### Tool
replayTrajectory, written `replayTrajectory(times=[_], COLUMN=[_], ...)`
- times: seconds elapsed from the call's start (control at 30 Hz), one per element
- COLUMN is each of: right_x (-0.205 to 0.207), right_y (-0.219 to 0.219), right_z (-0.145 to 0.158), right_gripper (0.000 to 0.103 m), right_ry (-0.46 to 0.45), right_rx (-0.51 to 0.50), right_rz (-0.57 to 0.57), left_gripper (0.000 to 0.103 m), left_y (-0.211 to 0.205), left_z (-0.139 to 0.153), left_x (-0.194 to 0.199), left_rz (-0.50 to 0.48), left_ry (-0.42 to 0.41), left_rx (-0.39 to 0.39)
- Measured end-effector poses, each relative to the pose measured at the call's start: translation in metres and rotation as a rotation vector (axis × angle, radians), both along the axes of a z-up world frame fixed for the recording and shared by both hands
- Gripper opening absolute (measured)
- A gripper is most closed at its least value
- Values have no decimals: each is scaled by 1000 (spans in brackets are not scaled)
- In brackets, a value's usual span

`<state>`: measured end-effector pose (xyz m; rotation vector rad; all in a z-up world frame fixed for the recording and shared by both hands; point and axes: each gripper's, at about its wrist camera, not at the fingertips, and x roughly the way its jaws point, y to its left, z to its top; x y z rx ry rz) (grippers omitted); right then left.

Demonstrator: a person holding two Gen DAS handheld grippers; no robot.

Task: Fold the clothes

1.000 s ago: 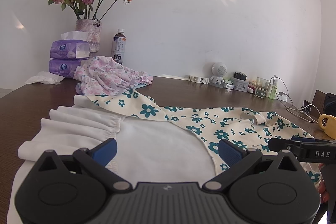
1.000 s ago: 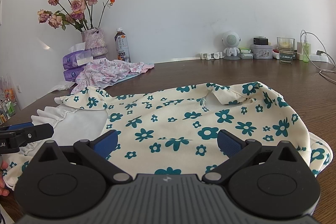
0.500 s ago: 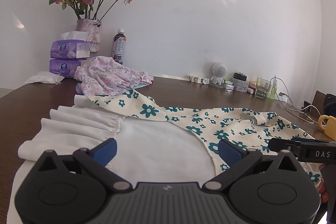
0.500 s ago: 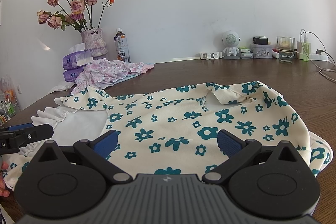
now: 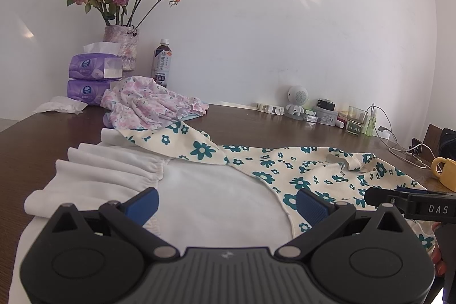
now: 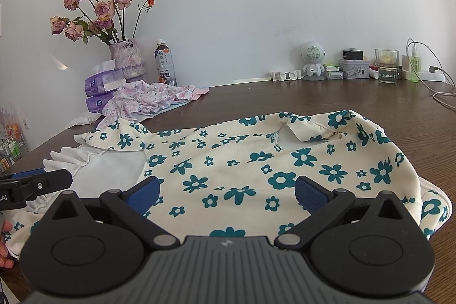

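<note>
Over the floral dress (image 6: 242, 161) both grippers (image 5: 226, 204) (image 6: 225, 191) hover, jaws released; pinch its near hem evenly.

A dark wooden table (image 6: 327, 104) carries a floral-print garment (image 6: 242, 161), a crumpled pink garment (image 6: 142, 101), 2 tissue packs (image 5: 91, 81), a bottle (image 6: 164, 64) and a vase (image 6: 128, 59).
</note>
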<state>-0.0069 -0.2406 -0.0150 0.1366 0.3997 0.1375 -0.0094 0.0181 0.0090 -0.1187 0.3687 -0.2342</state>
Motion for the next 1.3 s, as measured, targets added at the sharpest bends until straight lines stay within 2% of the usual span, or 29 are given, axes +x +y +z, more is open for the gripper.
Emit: replayTrajectory(times=[1.07,1.17,1.3], right_x=[-3,-5,-12], right_y=[-1,-7,-22], right_z=[-1,1,0], right_gripper=[103,103,103], right_ry=[-18,-23,-20], right_rx=[15,62,187], right_rz=[-10,1,16], left_gripper=[103,103,103], left_y=[2,5,17], left_z=[1,2,2], left_x=[-3,-1,-7], left_rz=[24,33,40], left_ry=[4,42,64], left_rx=[-13,-23,-71])
